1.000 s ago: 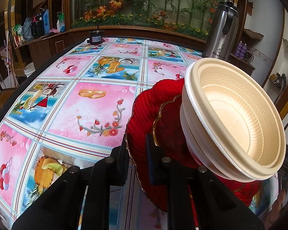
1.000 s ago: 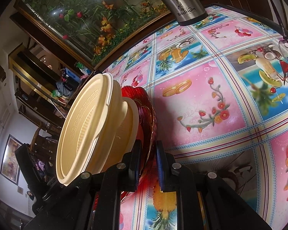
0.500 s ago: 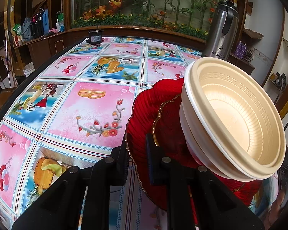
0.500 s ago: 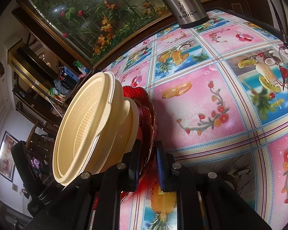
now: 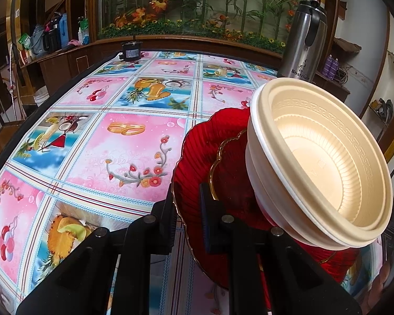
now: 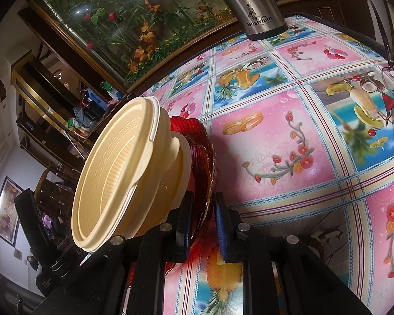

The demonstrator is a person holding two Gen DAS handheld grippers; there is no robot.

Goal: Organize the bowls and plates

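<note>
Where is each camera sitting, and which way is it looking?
Left wrist: sits on the left gripper, looking forward along its black fingers across the table at the red plates and cream bowls it pinches; only the gripper shows.
Right wrist: sits on the right gripper, looking forward over the table at the same stack from its other side; the fingers and the other gripper's black body show.
Shared: plates, bowls, flask, tablecloth, plant display.
</note>
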